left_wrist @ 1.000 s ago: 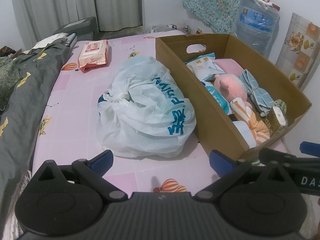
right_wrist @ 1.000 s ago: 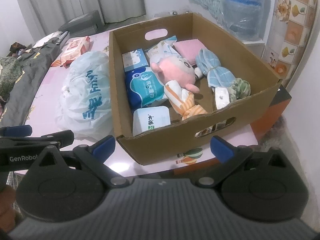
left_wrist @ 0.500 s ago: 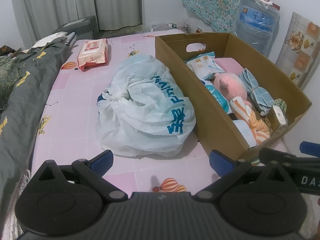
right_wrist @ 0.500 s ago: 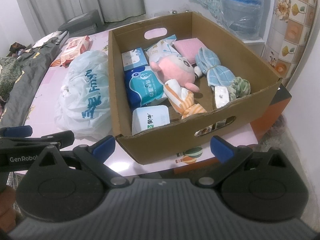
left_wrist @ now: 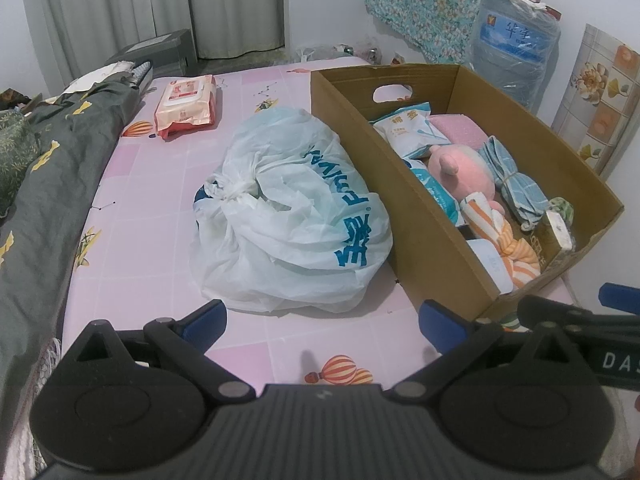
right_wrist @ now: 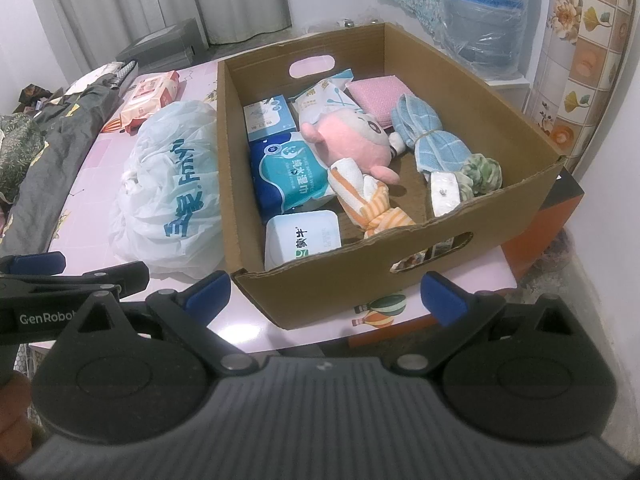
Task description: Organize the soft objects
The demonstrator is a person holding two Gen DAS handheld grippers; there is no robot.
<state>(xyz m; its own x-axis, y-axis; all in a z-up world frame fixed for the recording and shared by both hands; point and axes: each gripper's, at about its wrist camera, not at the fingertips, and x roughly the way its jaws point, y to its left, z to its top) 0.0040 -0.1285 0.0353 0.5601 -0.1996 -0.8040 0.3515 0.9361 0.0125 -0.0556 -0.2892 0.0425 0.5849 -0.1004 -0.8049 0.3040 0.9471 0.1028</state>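
A pink patterned bed (left_wrist: 152, 240) by grey curtains (left_wrist: 160, 0). The tied white bag (left_wrist: 292, 216) touches the cardboard box (right_wrist: 400, 276) of soft toys. Left gripper (left_wrist: 322, 318) and right gripper (right_wrist: 326, 292) gape wide, empty; seemingly nothing has moved.

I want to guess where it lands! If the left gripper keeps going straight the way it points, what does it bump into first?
Most likely the white plastic bag lying on the pink bed sheet. The left gripper is open and aims right at it, with only bare sheet between. The cardboard box sits off to the right. Depth is hard to judge here.
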